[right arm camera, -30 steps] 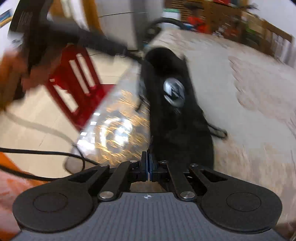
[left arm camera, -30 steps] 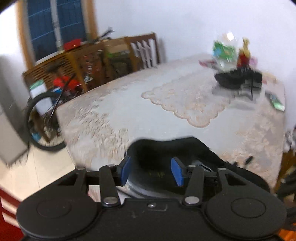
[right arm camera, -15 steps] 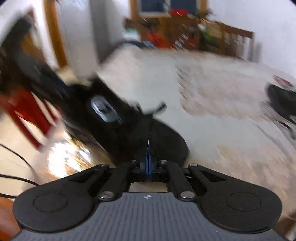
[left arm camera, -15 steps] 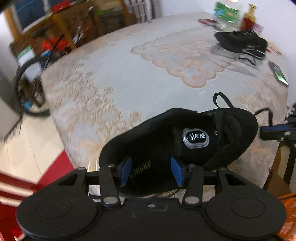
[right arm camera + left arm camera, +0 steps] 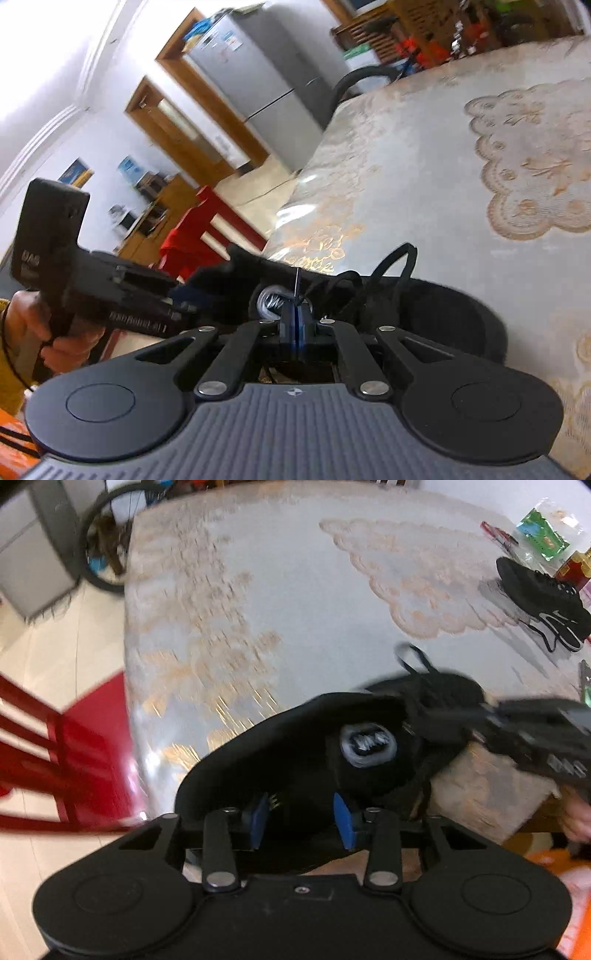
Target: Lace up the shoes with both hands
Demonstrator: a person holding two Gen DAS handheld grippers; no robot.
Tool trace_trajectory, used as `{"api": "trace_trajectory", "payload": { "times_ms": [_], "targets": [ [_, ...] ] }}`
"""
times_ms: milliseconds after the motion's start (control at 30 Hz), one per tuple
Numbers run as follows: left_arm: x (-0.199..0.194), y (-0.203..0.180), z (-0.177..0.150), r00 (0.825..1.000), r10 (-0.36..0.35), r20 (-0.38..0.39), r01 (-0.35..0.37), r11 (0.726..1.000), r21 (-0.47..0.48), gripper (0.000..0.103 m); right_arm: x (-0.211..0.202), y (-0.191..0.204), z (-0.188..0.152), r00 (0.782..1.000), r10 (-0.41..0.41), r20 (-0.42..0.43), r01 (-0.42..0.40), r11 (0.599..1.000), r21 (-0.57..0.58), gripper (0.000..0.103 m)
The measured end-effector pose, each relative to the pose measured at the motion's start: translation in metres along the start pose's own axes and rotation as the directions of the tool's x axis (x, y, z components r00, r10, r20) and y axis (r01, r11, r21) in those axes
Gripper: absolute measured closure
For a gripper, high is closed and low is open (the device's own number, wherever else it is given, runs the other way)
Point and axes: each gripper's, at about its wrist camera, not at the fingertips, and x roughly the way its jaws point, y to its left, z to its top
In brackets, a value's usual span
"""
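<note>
Black and soft-sided, the shoe (image 5: 295,760) lies at the near edge of the desk (image 5: 295,602), close to its near left corner, with its oval white tongue label (image 5: 367,745) facing up and a lace loop (image 5: 412,657) standing off its far side. The left tongs (image 5: 301,821) point steeply down over the shoe's heel end. Their blue pads (image 5: 341,818) have just been closing in on the shoe's body, which sits between them; blur hides whether they press on it. The right tongs (image 5: 295,319) are pressed together, and a thin dark lace tip (image 5: 296,280) sticks up from between the pads, just in front of the tongue label. In the left wrist view they reach in from the right edge over the shoe's laced part, with a hand (image 5: 576,818) behind them. A second black shoe (image 5: 543,598) rests well apart toward the far right corner of the desk, near a green packet (image 5: 543,535). Beyond the left edge of the desk stand a red chair (image 5: 59,746) and a bicycle wheel (image 5: 99,542). A grey fridge (image 5: 266,77) shows in the right wrist view.
</note>
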Motion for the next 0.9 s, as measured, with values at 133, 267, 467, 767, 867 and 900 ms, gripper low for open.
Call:
{"api": "trace_trajectory", "payload": {
  "times_ms": [133,267,467,767,867,900],
  "targets": [
    [-0.005,-0.012,-0.012,0.999,0.037,-0.004,-0.038,0.998,-0.056,0.066,-0.006,0.004,0.005,0.997,0.048,-0.065,-0.048,0.999,0.001,0.102],
    [-0.02,-0.01,-0.016,0.996,0.068,0.059,-0.064,0.995,-0.072,0.063,-0.015,0.024,0.014,0.988,0.084,-0.128,-0.092,0.994,-0.06,0.101],
    [-0.026,-0.004,-0.011,0.989,0.013,0.148,-0.017,1.0,0.024,0.058,-0.007,0.023,0.02,0.965,0.115,-0.238,-0.083,0.987,0.14,0.101],
    [-0.027,0.002,-0.009,0.988,-0.031,0.152,0.012,0.992,0.128,0.057,-0.01,0.034,0.003,0.988,0.074,-0.135,-0.047,0.98,0.193,0.101],
    [-0.025,0.002,-0.011,0.987,-0.04,0.157,0.018,0.99,0.137,0.056,-0.014,0.035,-0.002,0.992,0.077,-0.102,-0.055,0.978,0.203,0.101],
    [-0.024,0.002,-0.011,0.987,-0.043,0.158,0.021,0.99,0.137,0.055,-0.017,0.035,-0.003,0.993,0.076,-0.088,-0.057,0.977,0.207,0.101]
  ]
}}
